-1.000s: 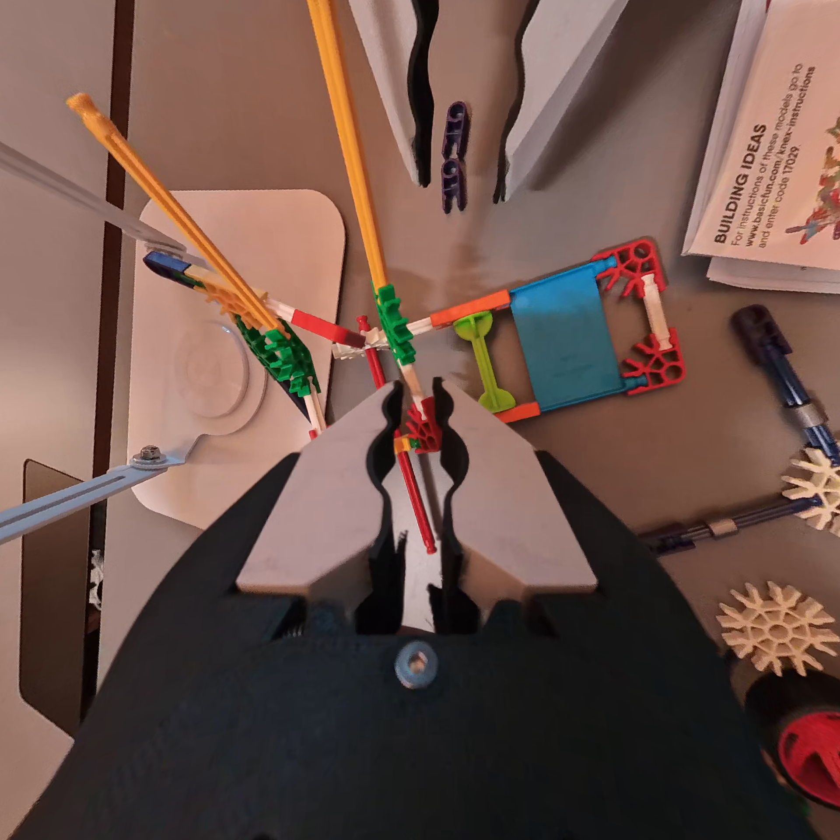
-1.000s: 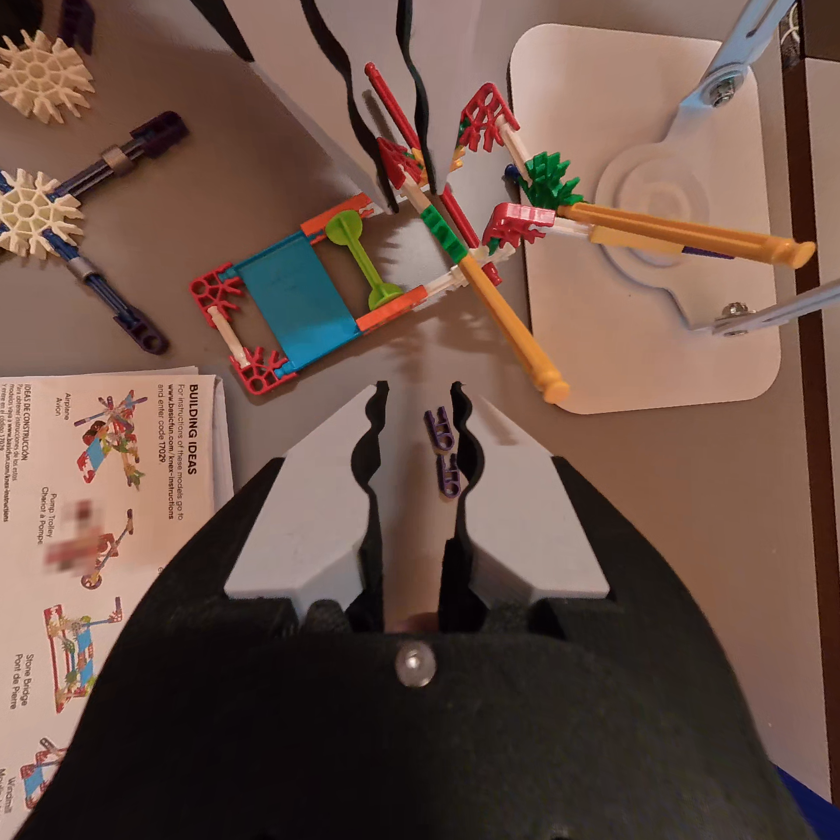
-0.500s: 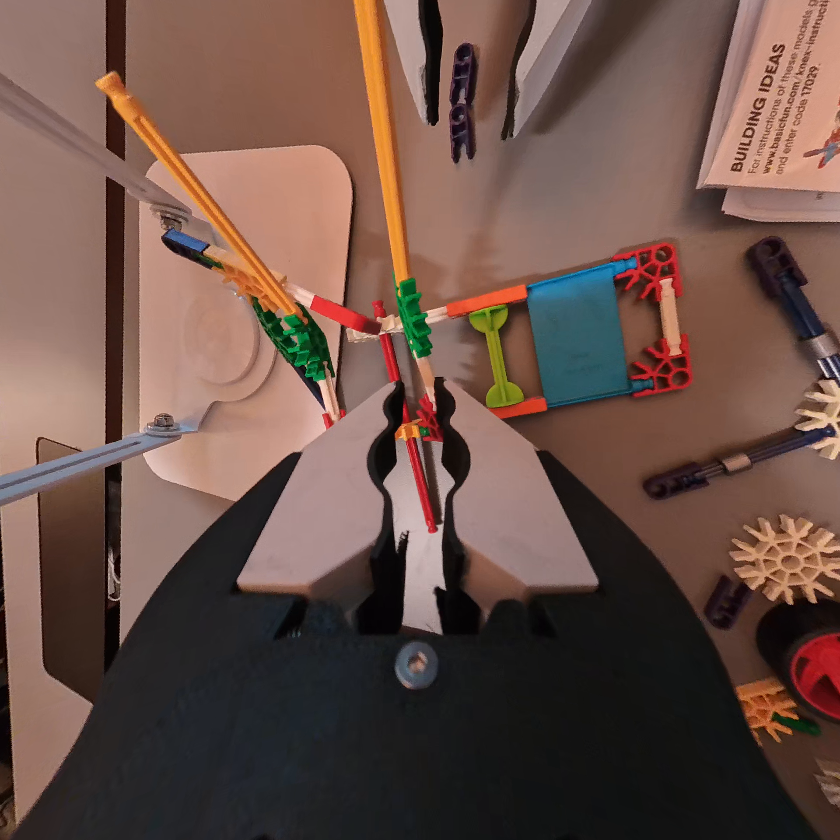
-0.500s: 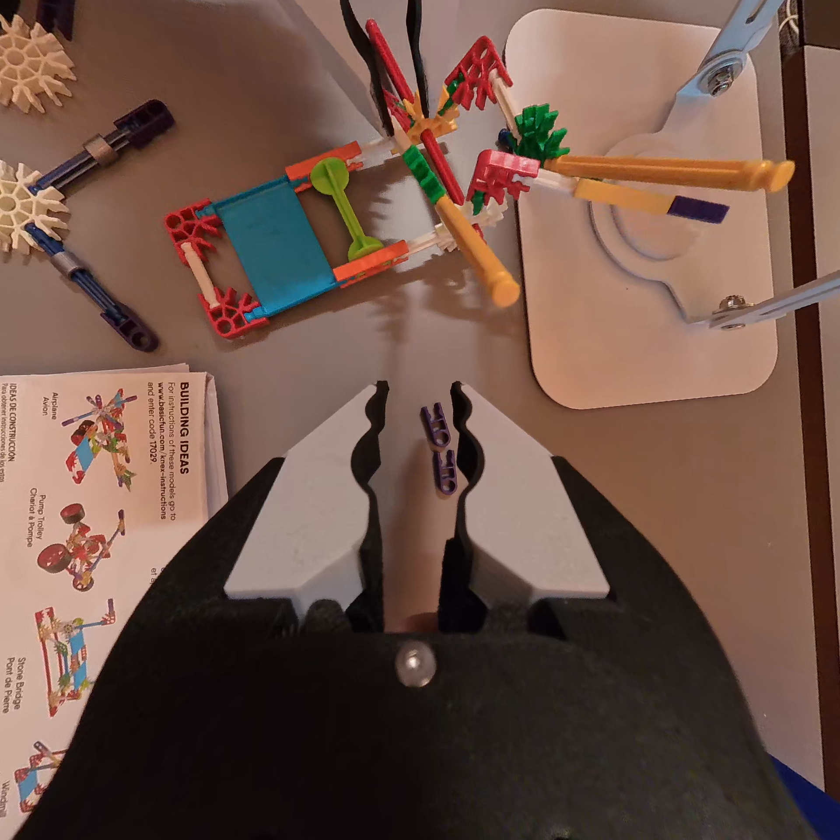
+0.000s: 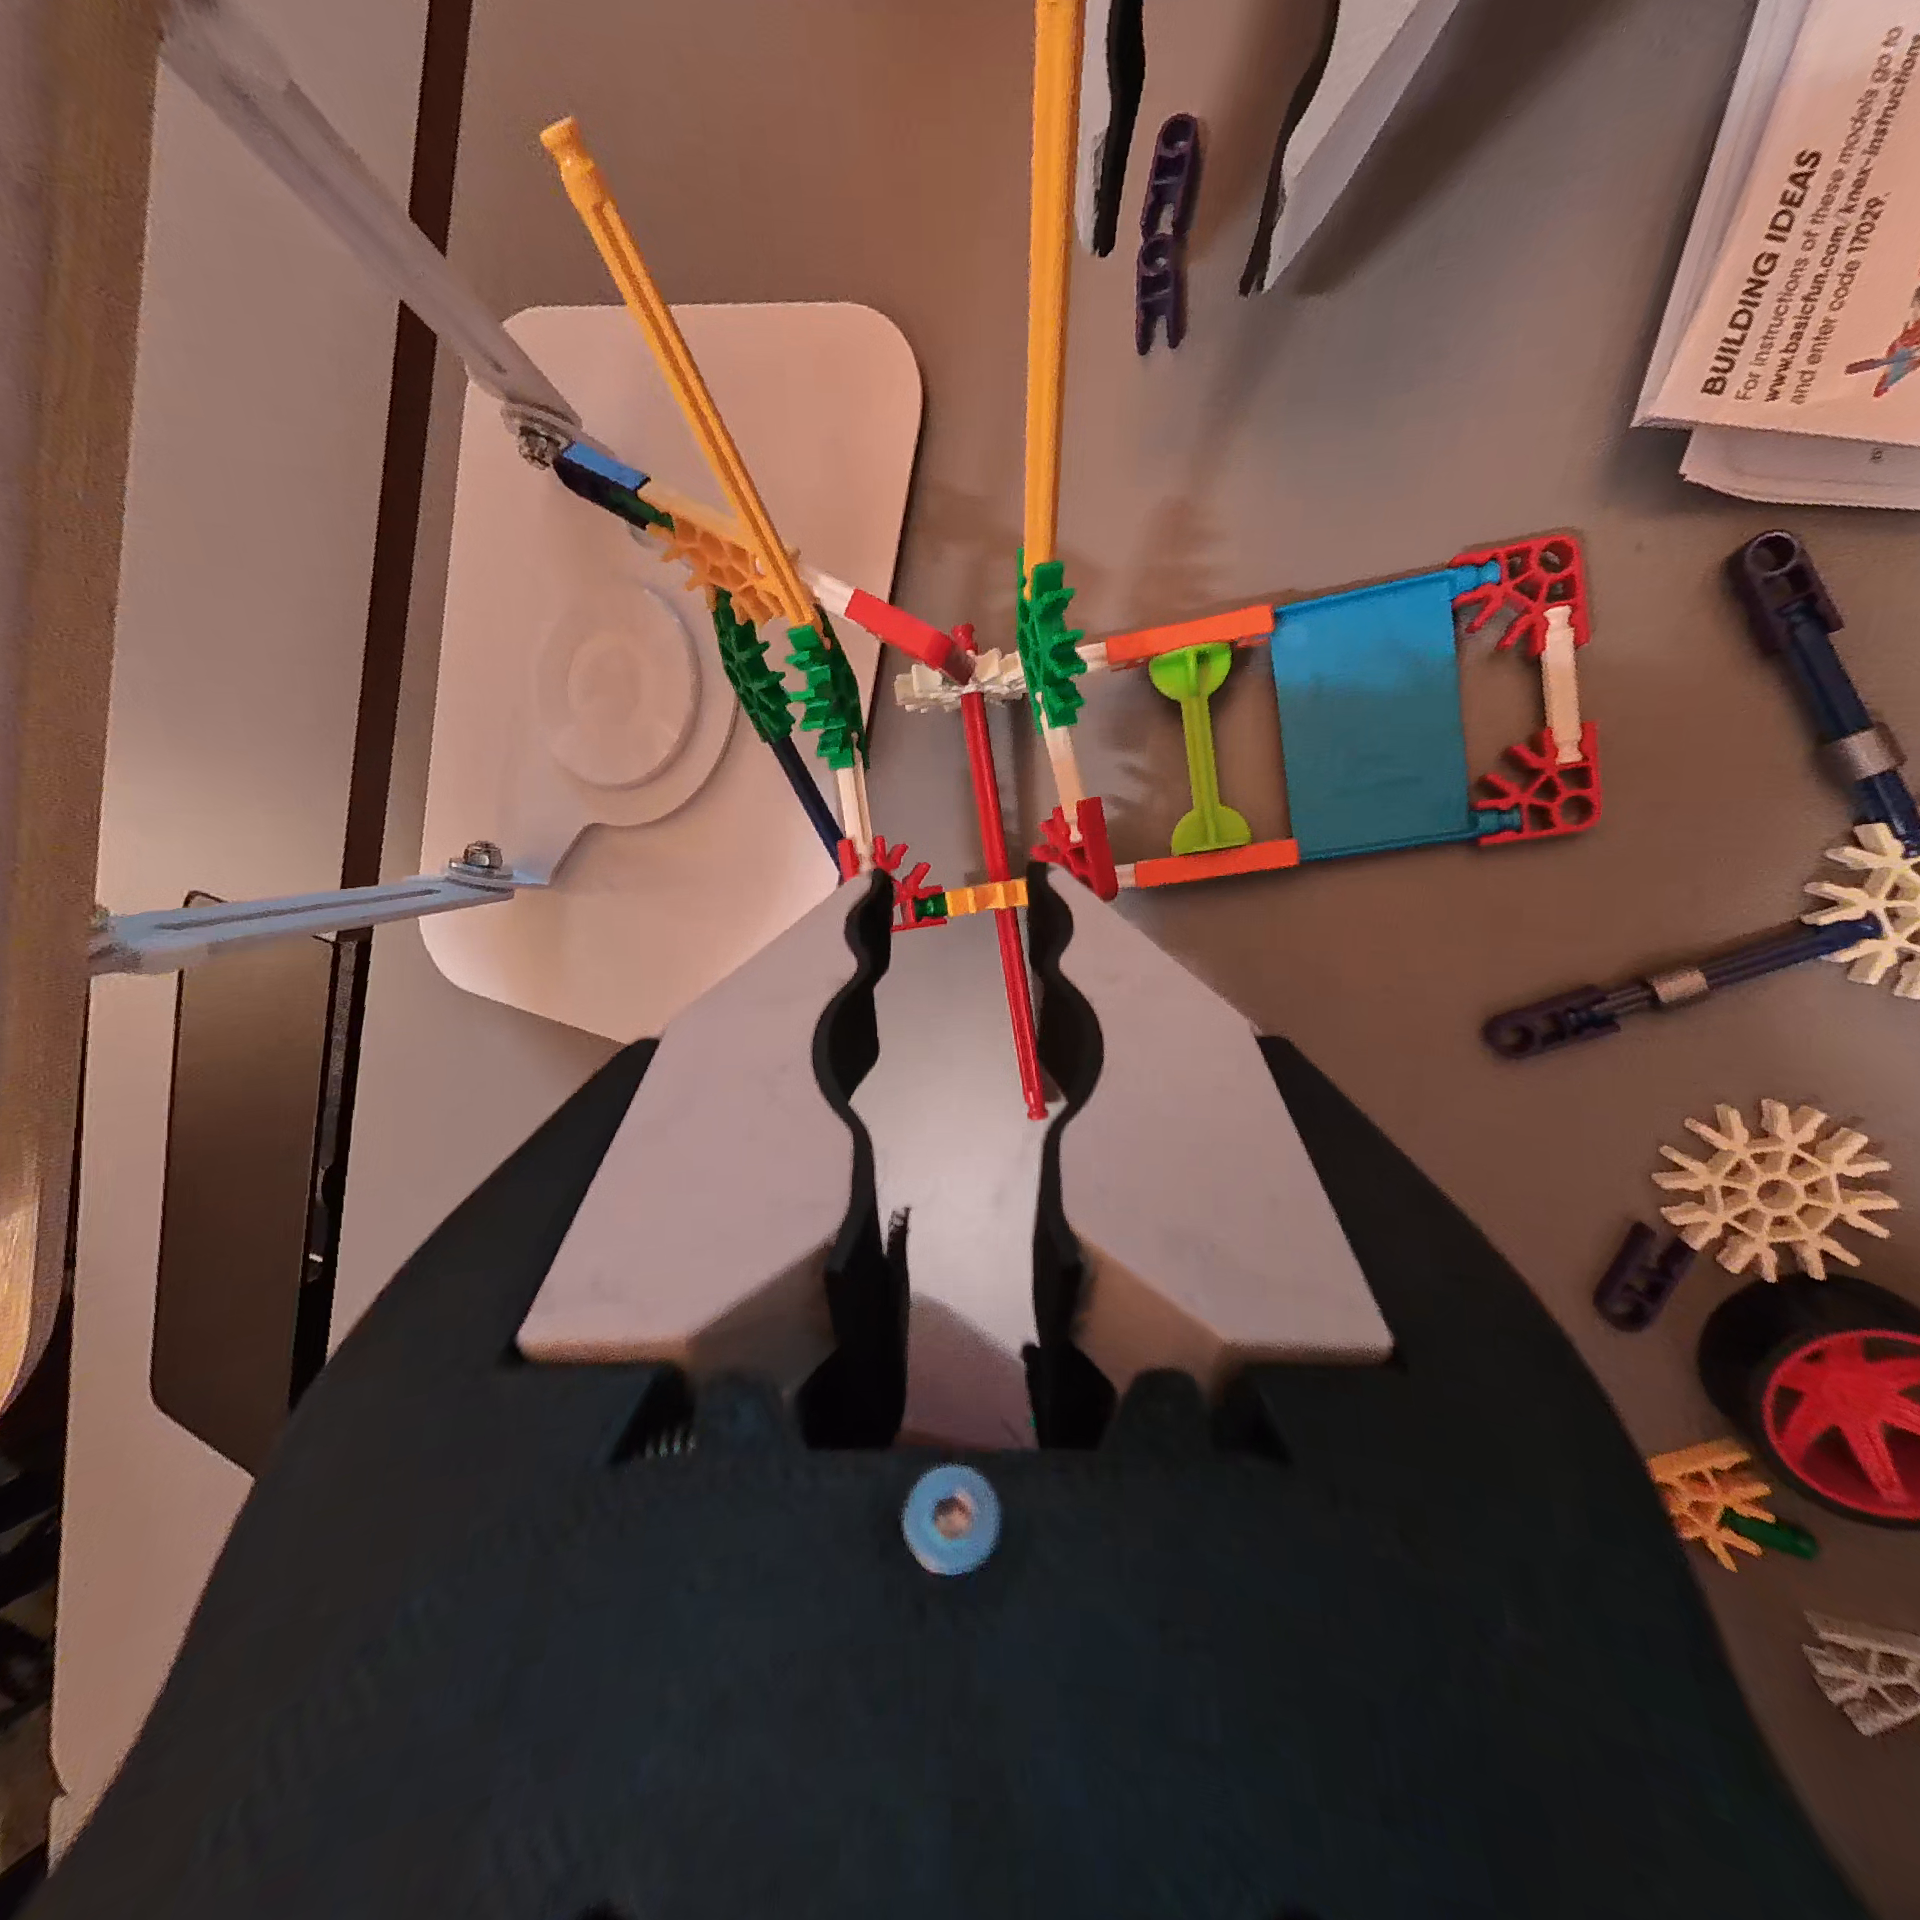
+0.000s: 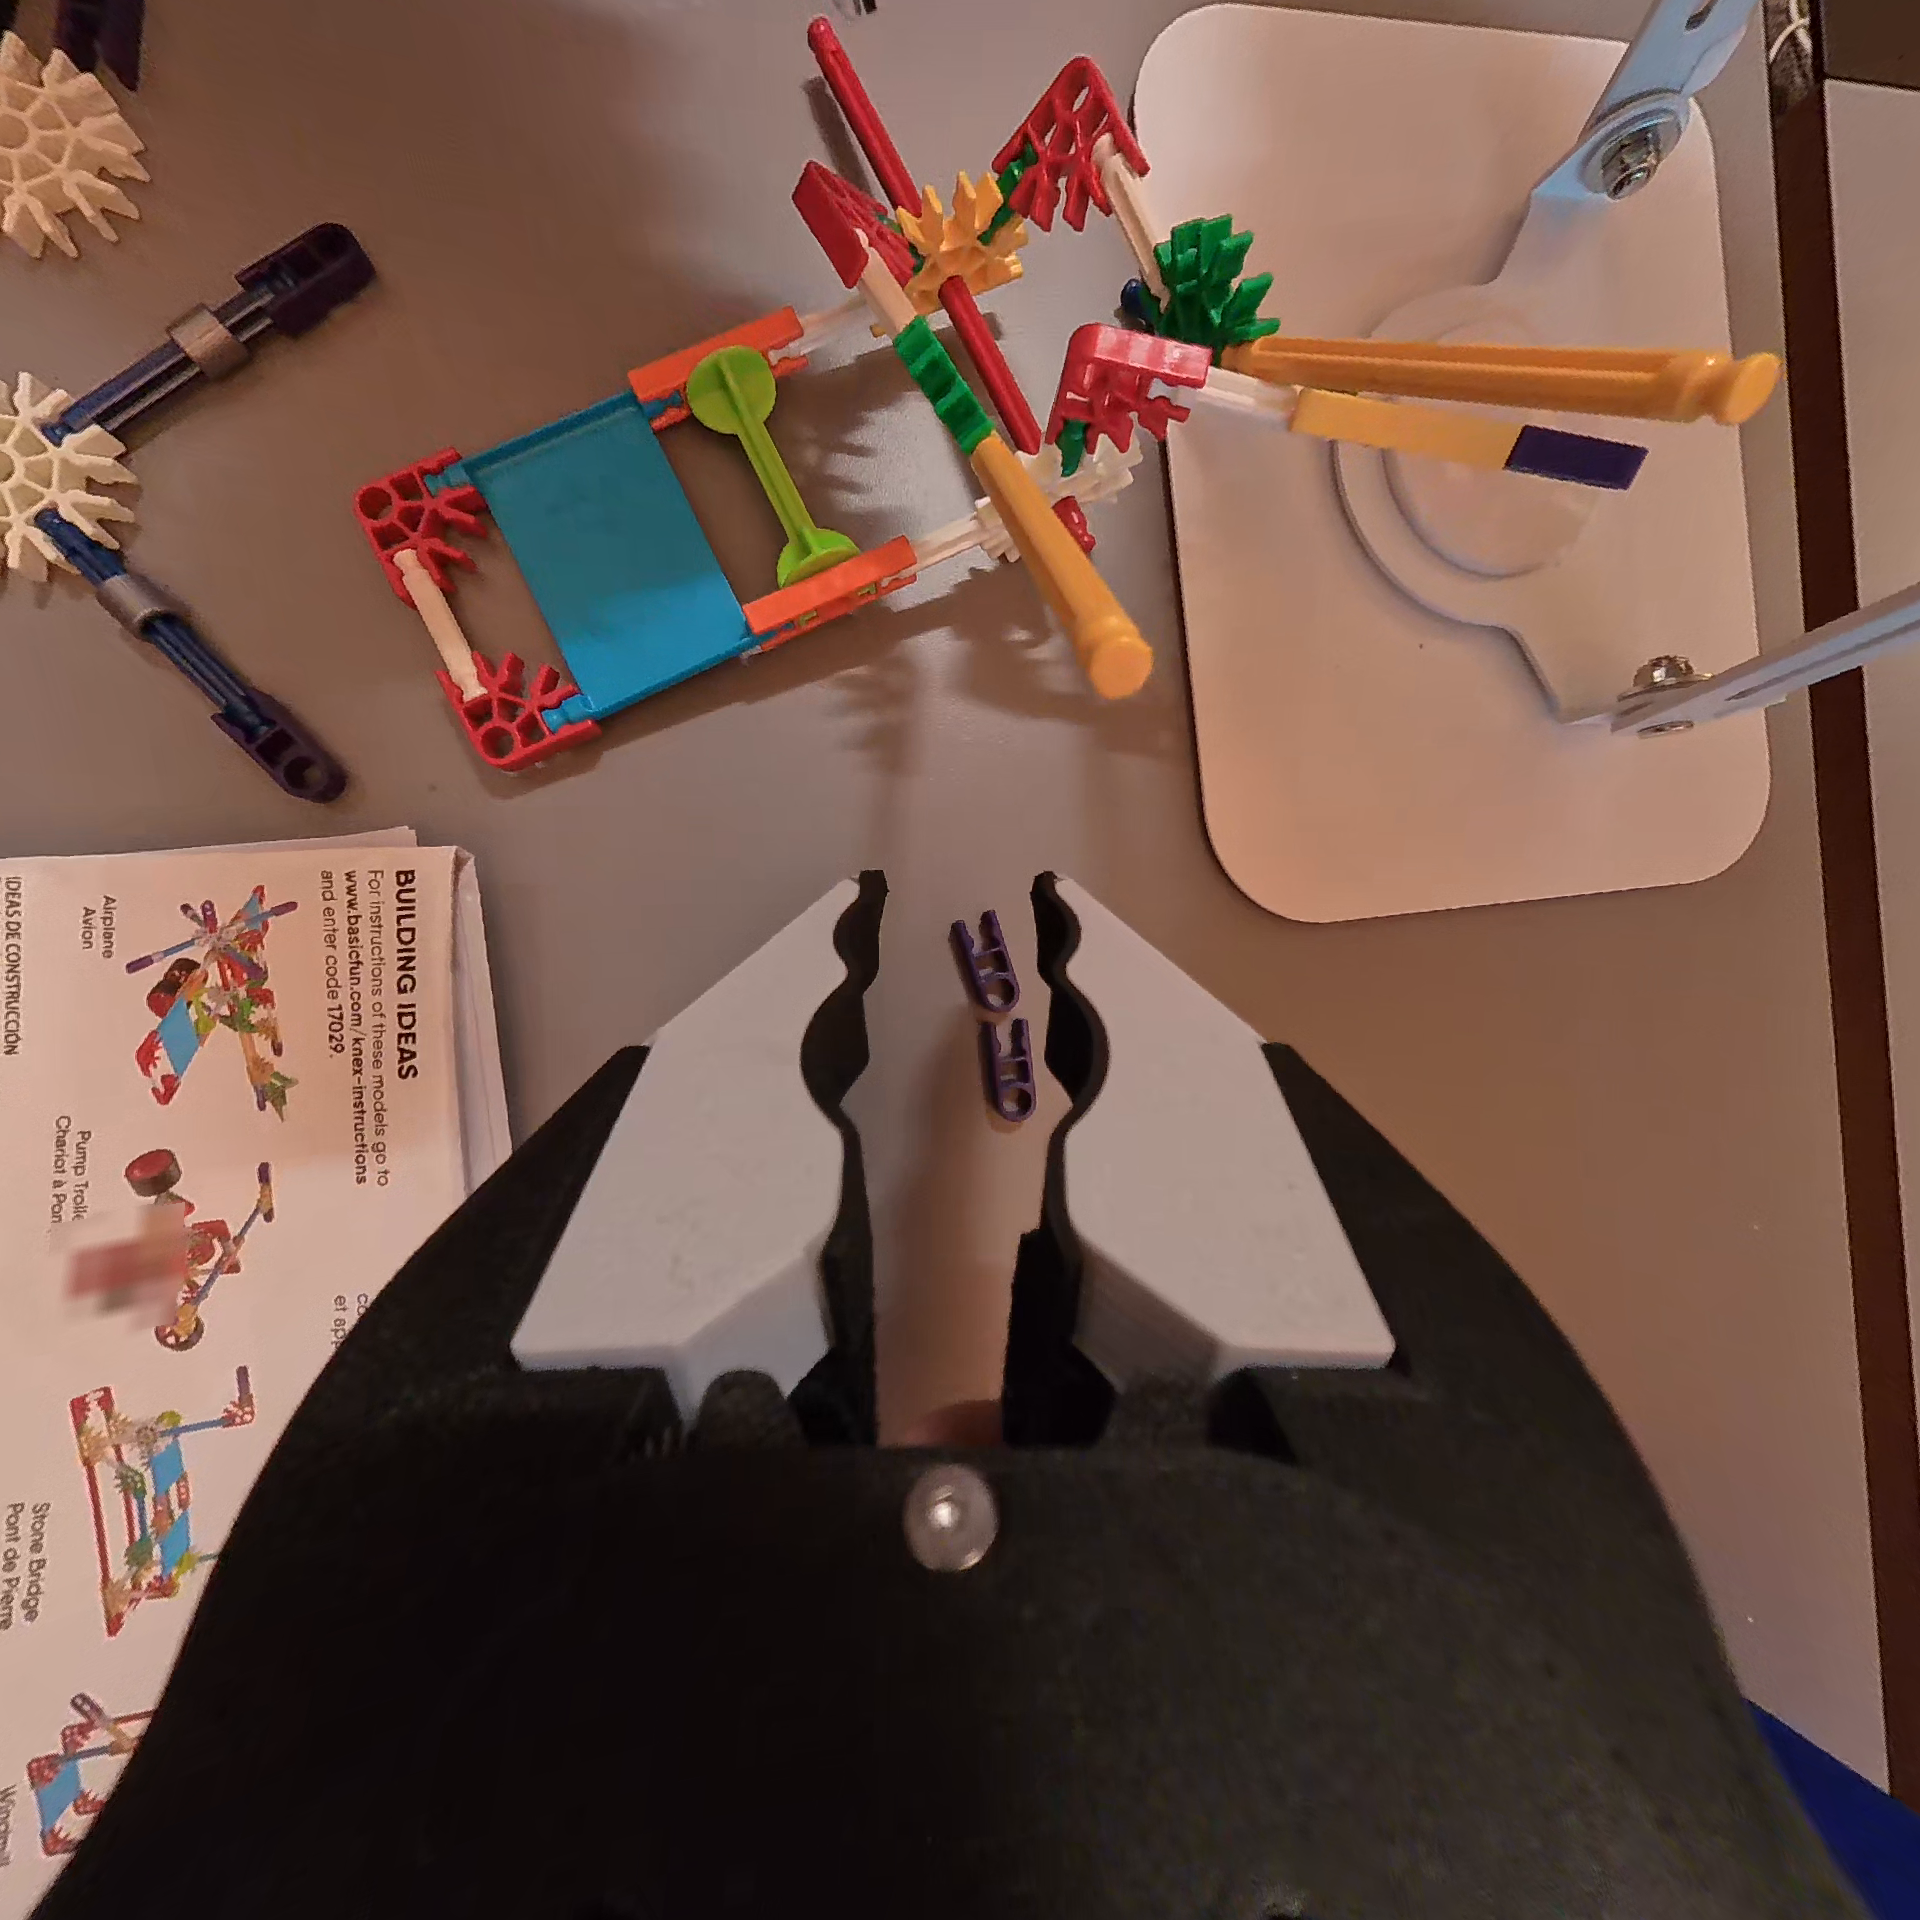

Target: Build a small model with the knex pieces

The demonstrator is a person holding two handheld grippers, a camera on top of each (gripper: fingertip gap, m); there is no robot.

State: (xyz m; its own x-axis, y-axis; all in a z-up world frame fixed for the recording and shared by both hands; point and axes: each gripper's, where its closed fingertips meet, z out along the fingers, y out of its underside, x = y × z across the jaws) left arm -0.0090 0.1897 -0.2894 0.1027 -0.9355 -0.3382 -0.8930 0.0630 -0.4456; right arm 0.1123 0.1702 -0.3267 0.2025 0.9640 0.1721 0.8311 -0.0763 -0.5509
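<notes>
Beside printed booklet (image 6: 208, 1247), both hand-held grippers spread: left (image 5: 958, 883) around red rod (image 5: 997, 883), right (image 6: 958, 883) around purple clips (image 6: 995, 1013).

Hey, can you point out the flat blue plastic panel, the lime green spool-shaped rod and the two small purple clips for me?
Flat blue plastic panel (image 5: 1369, 727): left wrist view, middle of its face.
Lime green spool-shaped rod (image 5: 1205, 746): left wrist view, mid-shaft.
Two small purple clips (image 6: 989, 966): right wrist view, body of the farther clip, between the right gripper's (image 6: 961, 883) open fingers.
</notes>
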